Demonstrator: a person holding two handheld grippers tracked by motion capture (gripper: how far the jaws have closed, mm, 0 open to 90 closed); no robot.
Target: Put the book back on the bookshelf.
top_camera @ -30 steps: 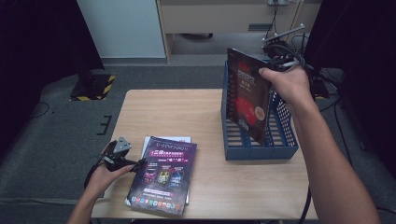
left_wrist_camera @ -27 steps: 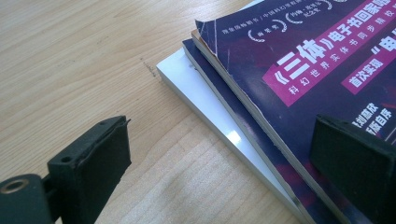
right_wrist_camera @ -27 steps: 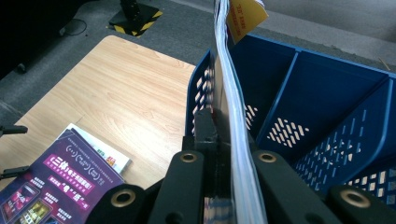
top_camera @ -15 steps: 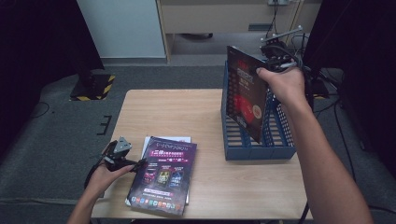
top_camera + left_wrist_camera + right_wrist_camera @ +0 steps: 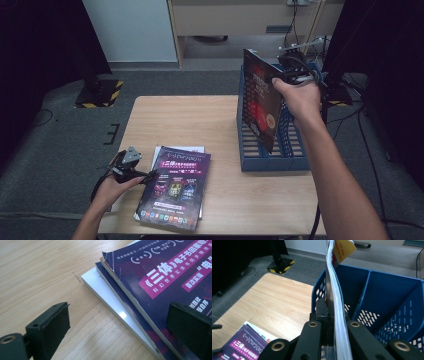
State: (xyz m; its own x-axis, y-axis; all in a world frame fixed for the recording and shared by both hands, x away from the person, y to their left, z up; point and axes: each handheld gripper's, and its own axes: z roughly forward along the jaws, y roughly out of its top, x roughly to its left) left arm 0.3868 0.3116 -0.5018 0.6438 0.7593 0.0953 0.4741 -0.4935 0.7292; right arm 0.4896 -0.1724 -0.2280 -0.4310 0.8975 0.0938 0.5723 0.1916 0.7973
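The bench (image 5: 200, 120), a pale wood-grain slab, carried a blue plastic rack (image 5: 300, 155) at its 3 o'clock side, with perforated walls and upright dividers. At 7 o'clock lay a stack of magazines (image 5: 175, 187), glossy, dark purple covers over a white one, corners slightly curled.

The right hand-held gripper (image 5: 295, 70) was clenched on the spine edge of a dark red magazine (image 5: 260, 105), thin and bowing a little under its own weight. Over the last second that magazine had come up from a slot, lower edge seated, to hang higher, tilted above the rack's left-hand compartment, its bottom corner just clearing the front wall. I judged this a re-aim before sliding it down into the slot, so the filing was not yet finished.

The left hand-held gripper (image 5: 120, 327) rested released at the stack's 9 o'clock edge, jaws wide apart astride the top cover's corner, one pad (image 5: 50, 325) over bare wood.
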